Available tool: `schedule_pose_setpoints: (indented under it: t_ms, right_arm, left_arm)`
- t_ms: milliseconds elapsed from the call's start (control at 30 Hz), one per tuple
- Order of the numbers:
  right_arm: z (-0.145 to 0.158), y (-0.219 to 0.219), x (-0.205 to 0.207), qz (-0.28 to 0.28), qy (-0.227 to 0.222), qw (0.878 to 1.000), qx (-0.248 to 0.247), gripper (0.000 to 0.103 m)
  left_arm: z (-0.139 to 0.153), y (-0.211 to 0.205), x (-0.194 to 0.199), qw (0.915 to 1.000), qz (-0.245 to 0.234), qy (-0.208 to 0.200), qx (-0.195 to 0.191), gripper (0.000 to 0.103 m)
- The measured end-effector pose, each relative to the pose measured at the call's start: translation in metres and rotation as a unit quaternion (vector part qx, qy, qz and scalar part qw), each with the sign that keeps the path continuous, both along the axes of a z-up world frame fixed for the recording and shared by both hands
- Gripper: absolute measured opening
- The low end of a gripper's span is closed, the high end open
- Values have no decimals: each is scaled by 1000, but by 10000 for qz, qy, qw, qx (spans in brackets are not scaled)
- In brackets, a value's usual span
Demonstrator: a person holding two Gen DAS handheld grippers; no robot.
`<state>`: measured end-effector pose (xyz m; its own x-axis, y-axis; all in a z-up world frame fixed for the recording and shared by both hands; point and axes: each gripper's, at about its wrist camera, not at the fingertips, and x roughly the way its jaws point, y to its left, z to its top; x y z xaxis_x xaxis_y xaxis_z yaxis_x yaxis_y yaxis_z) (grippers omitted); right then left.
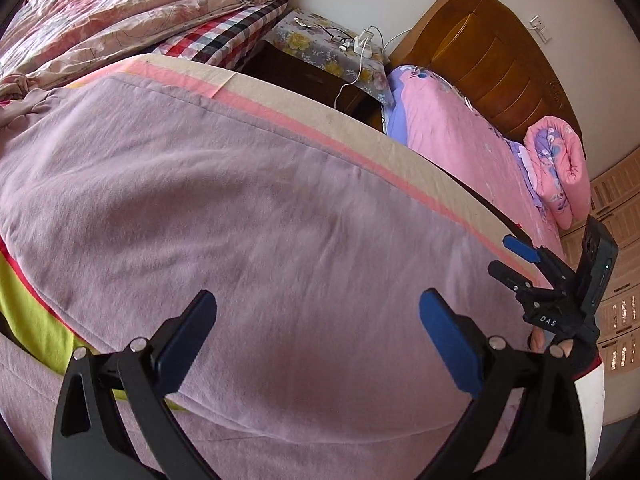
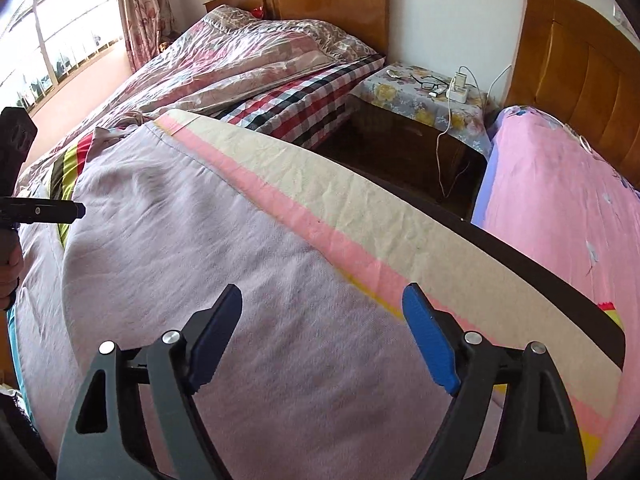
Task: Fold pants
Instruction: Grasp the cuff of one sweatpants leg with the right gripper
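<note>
Left gripper [image 1: 318, 340] and right gripper [image 2: 322, 334] fingers spread wide, empty, above lilac pants [image 1: 240, 208] flat on striped sheet [image 2: 320, 184].

One pair of mauve cotton pants [image 2: 208, 248] lies spread out. Two black grippers with blue pads, left gripper [image 1: 318, 330] and right gripper [image 2: 322, 326]. Two wooden headboards [image 2: 332, 4], one floral-covered nightstand [image 2: 420, 94], one rolled pink floral quilt [image 1: 558, 168].
</note>
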<state>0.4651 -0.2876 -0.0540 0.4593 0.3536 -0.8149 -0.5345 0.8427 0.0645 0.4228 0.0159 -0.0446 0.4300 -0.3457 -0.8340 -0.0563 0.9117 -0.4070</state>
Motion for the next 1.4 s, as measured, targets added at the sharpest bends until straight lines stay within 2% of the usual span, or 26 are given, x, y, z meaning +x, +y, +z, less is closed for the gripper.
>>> schedule_pose_setpoints:
  t_ms: [67, 167, 233, 267, 300, 333, 400, 533, 667, 733, 833, 933, 1000, 1033, 1067, 1100, 1133, 1167, 1233, 1267, 1333, 1367, 1400]
  right_arm:
    - [-9, 8, 12, 215, 134, 9997, -10, 72]
    - [-24, 17, 24, 374, 332, 9986, -144, 64]
    - [-26, 19, 21, 507, 298, 9982, -88, 50]
    - [-24, 20, 19, 534, 265, 9982, -97, 31]
    - [-21, 24, 15, 538, 180, 9982, -173, 21]
    - [-16, 25, 7, 560, 20, 9981, -268, 16]
    - [-5, 31, -12, 539, -284, 9970, -471, 13]
    - [29, 42, -79, 418, -1098, 9897, -813, 12]
    - [45, 59, -177, 229, -1831, 9770, -1073, 12]
    - [38, 65, -222, -6, -1804, 9797, -876, 12]
    - [17, 71, -271, -495, -1585, 9838, -674, 12]
    - [-6, 73, -289, -967, -1282, 9854, -568, 10]
    - [-17, 70, -285, -1121, -792, 9896, -420, 12]
    - [-20, 70, -285, -1269, -671, 9886, -464, 17]
    - [-20, 67, -287, -1427, -591, 9872, -387, 31]
    - [-17, 59, -292, -1543, -466, 9869, -120, 47]
    - [-12, 49, -299, -1695, -386, 9844, 273, 56]
    - [-7, 34, -309, -1951, -409, 9777, 663, 66]
    - [-4, -5, -326, -2688, -395, 9533, 1321, 66]
    - [-6, -27, -331, -3172, -277, 9336, 1645, 66]
    - [-19, -73, -336, -4025, 75, 8845, 2356, 66]
    - [-25, -92, -337, -4359, 194, 8630, 2548, 64]
    - [-27, -103, -334, -4531, 176, 8517, 2626, 63]
  left_arm:
    - [-5, -6, 6, 9999, -88, -55, 119, 95]
    - [-9, -10, 12, 9997, -165, -51, 194, 92]
    - [-11, -10, 14, 9996, -206, -42, 185, 78]
    - [-13, -10, 15, 9997, -189, -13, 179, 69]
    - [-13, -9, 13, 9998, -155, 20, 158, 66]
    - [-14, -7, 12, 9998, -115, 34, 127, 65]
    - [-12, -2, 8, 9999, -52, 11, 138, 65]
    - [-1, 12, -12, 9998, 114, -110, 139, 65]
    - [16, 19, -56, 9991, 51, -396, 161, 65]
    - [18, 19, -81, 9986, -83, -492, 165, 66]
    - [10, 13, -112, 9983, -362, -429, 123, 67]
    - [-10, 0, -133, 9977, -613, -256, 134, 67]
    - [-21, -8, -137, 9971, -733, -147, 115, 67]
    - [-25, -10, -140, 9970, -751, -105, 134, 67]
    - [-29, -12, -142, 9971, -735, -64, 172, 67]
    - [-28, -12, -145, 9972, -732, -71, 141, 67]
    - [-25, -11, -148, 9971, -753, -124, 79, 67]
    - [-22, -10, -153, 9968, -772, -204, 72, 67]
    - [-13, -6, -155, 9963, -747, -382, 164, 70]
    - [-10, -4, -154, 9965, -698, -434, 169, 72]
    - [-7, -1, -150, 9971, -632, -419, 64, 73]
    - [-6, -2, -147, 9973, -619, -407, 17, 73]
    - [-4, -3, -146, 9972, -620, -414, -5, 73]
